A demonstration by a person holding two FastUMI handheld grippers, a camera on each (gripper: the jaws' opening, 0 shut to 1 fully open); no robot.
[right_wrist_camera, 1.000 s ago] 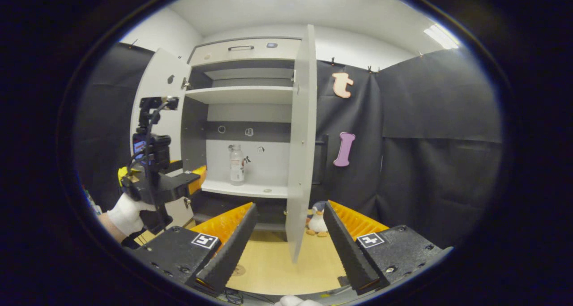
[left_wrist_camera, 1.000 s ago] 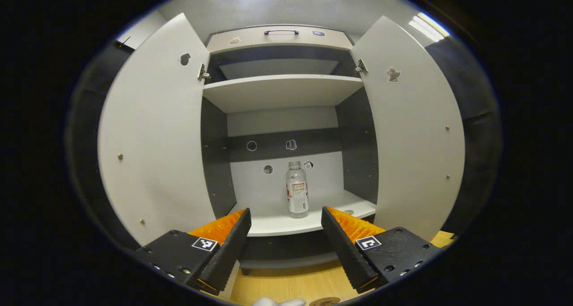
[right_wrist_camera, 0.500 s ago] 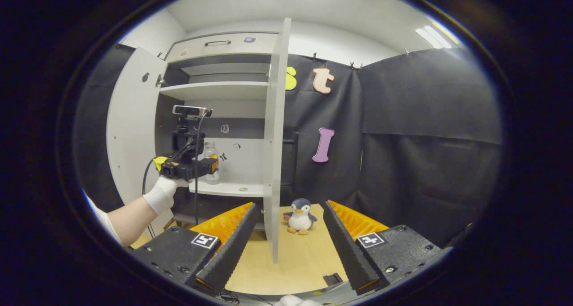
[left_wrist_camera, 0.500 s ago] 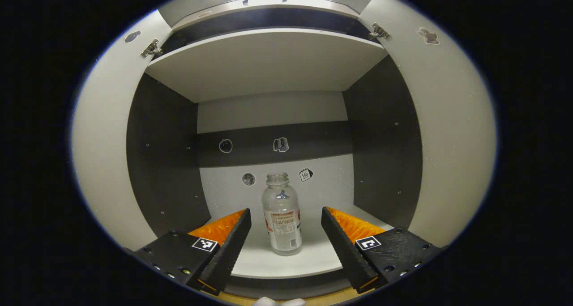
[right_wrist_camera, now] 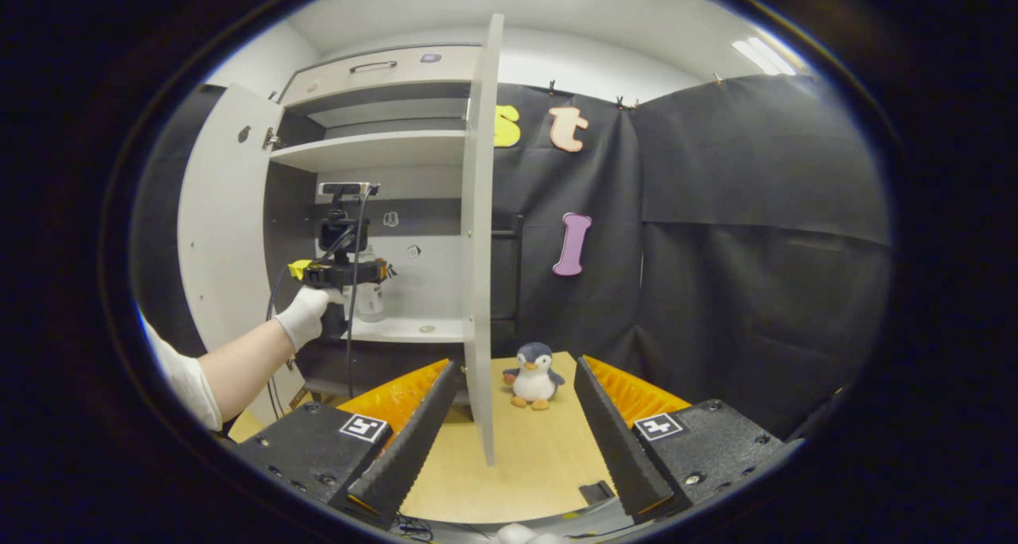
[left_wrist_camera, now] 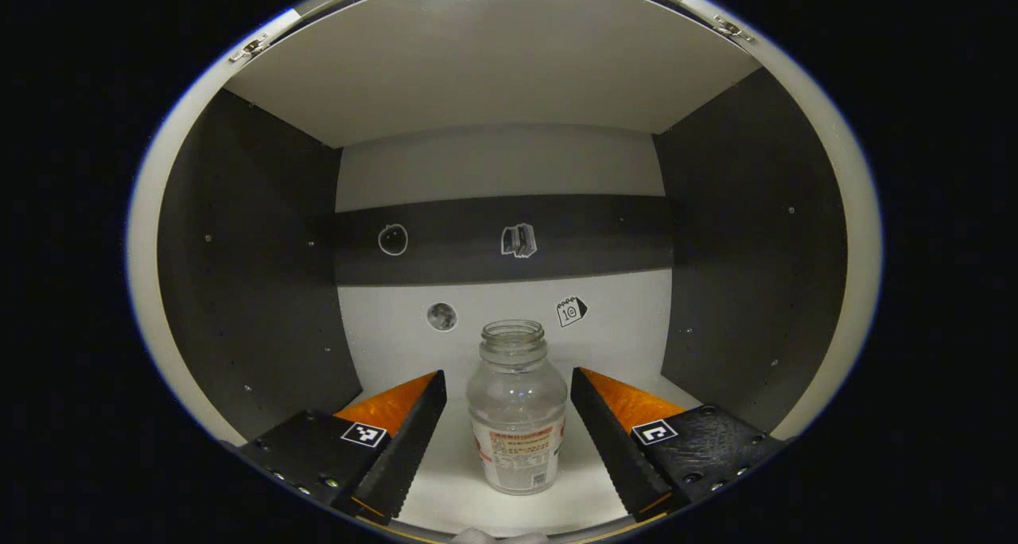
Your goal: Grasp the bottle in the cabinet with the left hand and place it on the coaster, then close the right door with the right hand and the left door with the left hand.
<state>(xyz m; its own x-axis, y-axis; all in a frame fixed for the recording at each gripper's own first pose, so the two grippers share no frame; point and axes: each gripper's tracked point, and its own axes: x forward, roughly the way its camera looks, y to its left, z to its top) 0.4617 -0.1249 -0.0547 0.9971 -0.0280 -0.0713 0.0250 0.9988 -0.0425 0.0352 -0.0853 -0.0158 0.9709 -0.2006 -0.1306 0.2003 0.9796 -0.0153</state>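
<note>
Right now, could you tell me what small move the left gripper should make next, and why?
Probably ease slightly farther in, then close. The left gripper is open, the bottle stands upright between its fingers, and gaps show on both sides, so neither finger presses yet.

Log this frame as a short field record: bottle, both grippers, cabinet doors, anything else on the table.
bottle: clear plastic bottle with label, uncapped, upright on the white lower cabinet shelf
left gripper: left gripper open, inside the cabinet, fingers either side of the bottle, not touching it
right gripper: right gripper open, holding nothing, facing the door edge
doors: grey left cabinet door and grey right cabinet door both open
other: small plush penguin on the wooden tabletop
stage: bottle not yet grasped
</note>
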